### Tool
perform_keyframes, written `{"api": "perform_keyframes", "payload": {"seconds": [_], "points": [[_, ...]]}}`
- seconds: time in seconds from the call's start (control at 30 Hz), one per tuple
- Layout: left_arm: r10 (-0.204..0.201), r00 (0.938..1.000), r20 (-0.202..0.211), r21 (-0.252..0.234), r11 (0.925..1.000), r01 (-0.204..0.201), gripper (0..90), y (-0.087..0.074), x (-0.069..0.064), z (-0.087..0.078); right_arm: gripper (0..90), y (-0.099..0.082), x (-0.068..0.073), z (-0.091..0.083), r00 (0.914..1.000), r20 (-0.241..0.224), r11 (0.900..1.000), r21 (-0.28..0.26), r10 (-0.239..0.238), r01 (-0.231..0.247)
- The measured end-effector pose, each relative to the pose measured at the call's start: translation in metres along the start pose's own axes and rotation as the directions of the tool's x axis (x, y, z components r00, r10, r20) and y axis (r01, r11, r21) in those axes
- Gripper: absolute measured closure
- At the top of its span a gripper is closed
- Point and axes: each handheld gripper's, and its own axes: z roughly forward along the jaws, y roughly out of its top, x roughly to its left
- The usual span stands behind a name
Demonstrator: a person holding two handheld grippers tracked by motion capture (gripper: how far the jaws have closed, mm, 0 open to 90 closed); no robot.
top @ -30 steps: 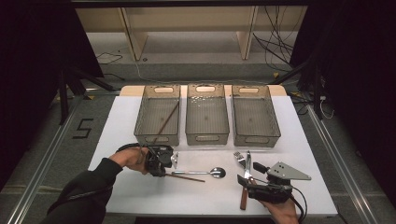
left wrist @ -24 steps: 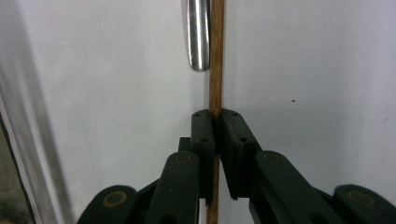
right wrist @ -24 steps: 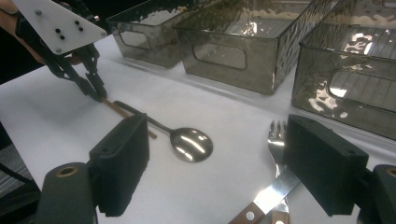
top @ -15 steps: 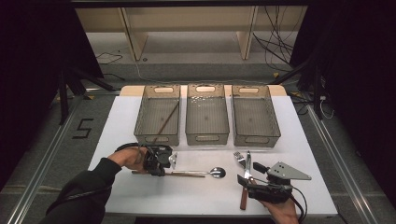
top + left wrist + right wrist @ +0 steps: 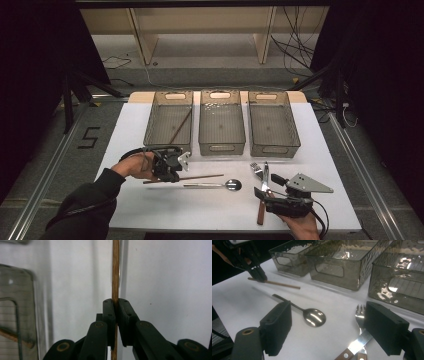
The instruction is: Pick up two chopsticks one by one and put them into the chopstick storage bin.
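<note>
- The left claw point(image 5: 176, 170) is pinched on a thin wooden stick point(image 5: 200, 177). In the left gripper view the two black jaws press on the stick point(image 5: 115, 277) from either side, and it runs straight up between them.
- In the high view the stick lies roughly level over the white bench point(image 5: 130, 125), reaching rightward from the claw, just in front of the left bin point(image 5: 150, 127).
- A second stick point(image 5: 181, 125) rests slantwise inside that left bin; the middle bin point(image 5: 221, 145) and the right bin point(image 5: 292, 137) stand beside it in a row.
- A metal spoon point(image 5: 220, 185) lies on the bench just in front of the held stick, bowl to the right.
- The right claw point(image 5: 327, 332) stands spread wide, gripping nothing, low over the bench near the front right.
- Between its jaws in the right gripper view lie the spoon point(image 5: 312, 316), a fork point(image 5: 360, 315) and a wooden-handled knife point(image 5: 355, 345); knife and fork overlap.
- The person's left hand point(image 5: 134, 165) holds the left gripper.
</note>
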Motion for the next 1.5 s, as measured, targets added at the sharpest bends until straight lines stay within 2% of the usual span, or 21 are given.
{"api": "perform_keyframes", "payload": {"seconds": [0.13, 0.27, 0.33, 0.4, 0.43, 0.47, 0.53, 0.57, 0.63, 0.67, 0.73, 0.9, 0.93, 0.97, 1.17, 1.27, 1.3, 1.33, 1.4, 1.43, 1.5], "points": [[-0.06, 0.998, -0.02, -0.036, 0.9976, 0.059, 84.1, 0.002, 0.005, -0.01, 23.6, 0.0, 0.0, 0.0, 1.0, 0.0, 1.0, 0.0, 0.0, 0.0], [-0.143, 0.989, -0.039, -0.09, 0.9862, 0.139, 84.1, 0.003, 0.011, -0.019, 23.5, 0.0, 0.0, 0.0, 1.0, 0.0, 1.0, -0.001, 0.0, 0.0], [-0.188, 0.9815, -0.035, -0.125, 0.9752, 0.183, 84.1, 0.002, 0.016, -0.023, 23.5, 0.0, 0.0, 0.0, 1.0, 0.0, 1.0, -0.001, -0.002, 0.002], [-0.237, 0.9706, -0.044, -0.15, 0.9621, 0.228, 84.1, 0.001, 0.02, -0.027, 23.5, 0.0, 0.0, 0.0, 1.0, 0.0, 1.0, -0.001, 0.0, 0.0], [-0.249, 0.9672, -0.051, -0.155, 0.9587, 0.239, 84.1, 0.001, 0.023, -0.028, 23.5, 0.0, 0.0, 0.0, 1.0, 0.0, 1.0, -0.001, -0.002, 0.002], [-0.272, 0.961, -0.05, -0.171, 0.9503, 0.26, 84.1, 0.001, 0.025, -0.03, 23.5, 0.0, 0.0, 0.0, 1.0, 0.0, 1.0, -0.001, -0.002, 0.002], [-0.295, 0.9543, -0.049, -0.188, 0.9412, 0.281, 84.1, 0.0, 0.028, -0.034, 23.6, 0.0, 0.0, 0.0, 1.0, 0.0, 1.0, -0.001, 0.0, 0.0], [-0.321, 0.9461, -0.044, -0.204, 0.9299, 0.306, 84.1, 0.001, 0.029, -0.035, 23.5, 0.0, 0.0, 0.0, 1.0, 0.0, 1.0, -0.001, 0.0, 0.0], [-0.339, 0.939, -0.057, -0.21, 0.9236, 0.321, 84.1, 0.001, 0.031, -0.039, 23.5, 0.0, -0.001, 0.0, 1.0, 0.001, 1.0, -0.001, -0.001, 0.001], [-0.353, 0.9336, -0.058, -0.221, 0.9167, 0.333, 84.1, 0.001, 0.032, -0.041, 23.5, 0.0, -0.001, 0.0, 1.0, 0.001, 1.0, 0.0, -0.001, 0.001], [-0.362, 0.9296, -0.068, -0.228, 0.9126, 0.339, 84.1, 0.002, 0.035, -0.044, 23.5, 0.0, 0.0, 0.0, 1.0, 0.0, 1.0, -0.001, 0.0, 0.0], [-0.408, 0.9093, -0.082, -0.276, 0.8859, 0.373, 84.1, 0.003, 0.04, -0.055, 23.5, 0.0, -0.001, 0.0, 1.0, 0.001, 1.0, -0.002, 0.001, -0.001], [-0.408, 0.9093, -0.082, -0.276, 0.8859, 0.373, 84.2, 0.003, 0.04, -0.055, 23.6, 0.0, -0.001, 0.0, 1.0, 0.002, 1.0, -0.003, 0.001, 0.0], [-0.429, 0.8988, -0.091, -0.295, 0.8737, 0.387, 84.1, 0.004, 0.042, -0.059, 23.5, 0.0, 0.0, 0.0, 1.0, 0.001, 1.0, -0.002, 0.001, -0.001], [-0.489, 0.8655, -0.108, -0.354, 0.8324, 0.426, 84.1, 0.004, 0.052, -0.071, 23.5, 0.0, 0.0, -0.001, 1.0, 0.001, 1.0, -0.003, 0.001, -0.001], [-0.512, 0.8511, -0.116, -0.374, 0.8163, 0.44, 84.1, 0.003, 0.056, -0.075, 23.5, 0.0, 0.0, -0.001, 1.0, 0.0, 1.0, -0.003, 0.001, -0.001], [-0.516, 0.8481, -0.12, -0.378, 0.8134, 0.442, 84.1, 0.003, 0.058, -0.076, 23.6, 0.0, 0.0, -0.001, 1.0, 0.0, 1.0, -0.003, 0.001, -0.001], [-0.527, 0.8412, -0.122, -0.387, 0.8055, 0.449, 84.2, 0.003, 0.059, -0.077, 23.5, 0.0, 0.0, 0.0, 1.0, 0.001, 1.0, -0.003, 0.001, -0.001], [-0.538, 0.8338, -0.123, -0.4, 0.7958, 0.455, 84.1, 0.003, 0.061, -0.079, 23.5, 0.0, 0.0, -0.001, 1.0, 0.001, 1.0, -0.003, 0.0, 0.0], [-0.537, 0.8342, -0.124, -0.4, 0.7963, 0.453, 84.1, 0.003, 0.063, -0.081, 23.5, 0.0, 0.0, -0.001, 1.0, 0.001, 1.0, -0.003, 0.0, 0.0], [-0.547, 0.8265, -0.132, -0.409, 0.7896, 0.458, 84.2, 0.003, 0.065, -0.082, 23.5, 0.0, 0.0, 0.0, 1.0, 0.0, 1.0, -0.003, 0.001, -0.001]]}}
